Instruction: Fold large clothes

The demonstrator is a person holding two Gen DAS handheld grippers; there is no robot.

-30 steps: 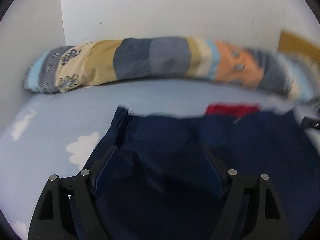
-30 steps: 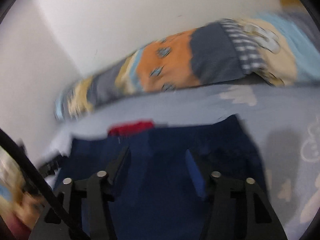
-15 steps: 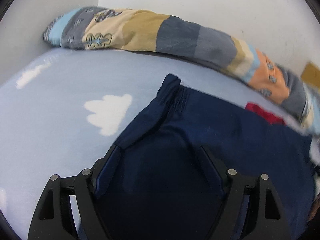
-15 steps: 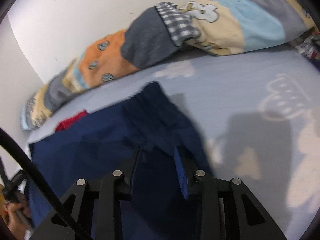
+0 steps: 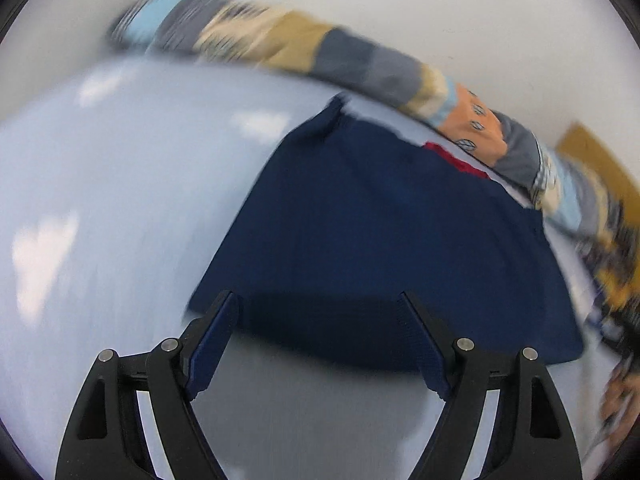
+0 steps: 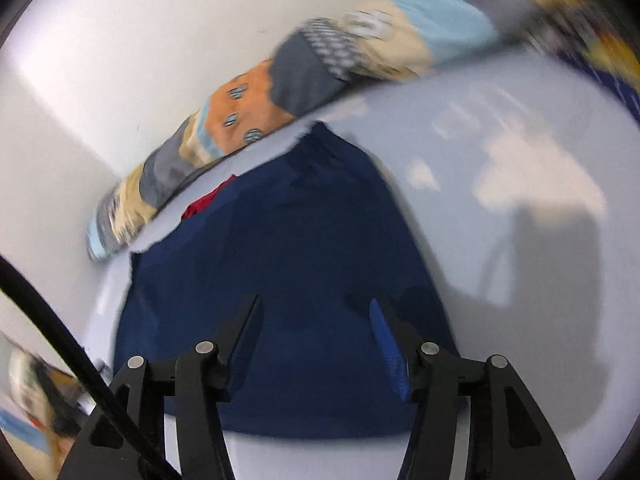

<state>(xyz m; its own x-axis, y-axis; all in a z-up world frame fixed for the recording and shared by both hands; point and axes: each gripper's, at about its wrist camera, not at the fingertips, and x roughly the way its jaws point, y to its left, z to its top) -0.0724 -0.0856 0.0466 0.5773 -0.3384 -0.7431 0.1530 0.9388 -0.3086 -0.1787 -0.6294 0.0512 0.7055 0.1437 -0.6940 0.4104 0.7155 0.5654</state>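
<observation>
Left wrist view. The navy garment point(image 5: 384, 240) lies flat on the pale blue bed sheet point(image 5: 120, 208), which carries white cloud prints. The garment serves as the landmark here. The left gripper point(image 5: 320, 308) hangs just above the garment's near edge with its jaws spread wide and nothing between them; the left-hand finger point(image 5: 212, 340) stands over bare sheet beside the garment's near corner, and the other finger overlaps the dark cloth. A patch of red cloth point(image 5: 456, 162) shows at the garment's far edge. Beyond that edge a long patchwork bolster point(image 5: 360, 60) in tan, grey, light blue and orange runs along the white wall point(image 5: 440, 4). The picture is smeared by motion, most strongly on the sheet to the left of the garment.

Right wrist view. The same navy garment point(image 6: 288, 264) fills the centre, its far corner pointing at the bolster point(image 6: 280, 84) and its near edge lying below the fingers. The right gripper point(image 6: 316, 320) is over the near half of the garment; its jaws have just been opening, stand moderately apart, and grip no cloth. The red cloth point(image 6: 204, 202) peeps out at the garment's far left edge. A black cable point(image 6: 60, 332) crosses the lower left, beside the garment. To the right of the garment the sheet point(image 6: 520, 184) shows blurred pale prints and a grey shadow.
</observation>
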